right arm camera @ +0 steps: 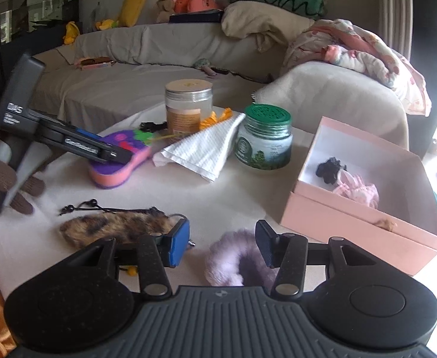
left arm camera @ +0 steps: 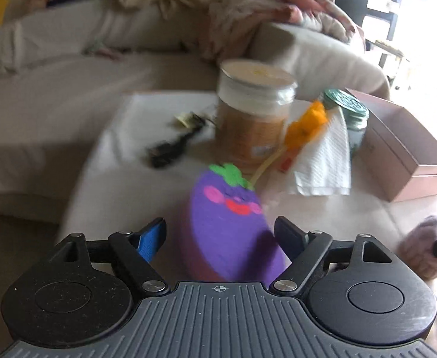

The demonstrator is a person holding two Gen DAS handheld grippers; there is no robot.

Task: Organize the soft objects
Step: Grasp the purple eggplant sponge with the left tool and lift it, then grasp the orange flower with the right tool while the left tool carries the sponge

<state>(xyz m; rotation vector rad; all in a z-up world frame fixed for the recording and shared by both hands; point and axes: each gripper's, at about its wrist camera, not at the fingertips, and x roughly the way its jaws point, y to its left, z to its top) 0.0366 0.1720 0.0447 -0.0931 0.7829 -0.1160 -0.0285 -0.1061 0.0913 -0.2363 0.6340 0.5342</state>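
The eggplant sponge (left arm camera: 224, 223) is soft and light; it lies between the open left gripper (left arm camera: 220, 235) and should be squeezed across its middle. The right gripper (right arm camera: 221, 246) hangs open over the purple scrunchie (right arm camera: 233, 261).

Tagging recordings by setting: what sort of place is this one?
Most likely a home living room: a covered sofa piled with cushions and plush toys, a crumpled blanket on its arm, and a low cloth-covered table.

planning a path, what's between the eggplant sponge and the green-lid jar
A folded white paper towel lies between the eggplant sponge and the green-lid jar, clearest in the right wrist view.
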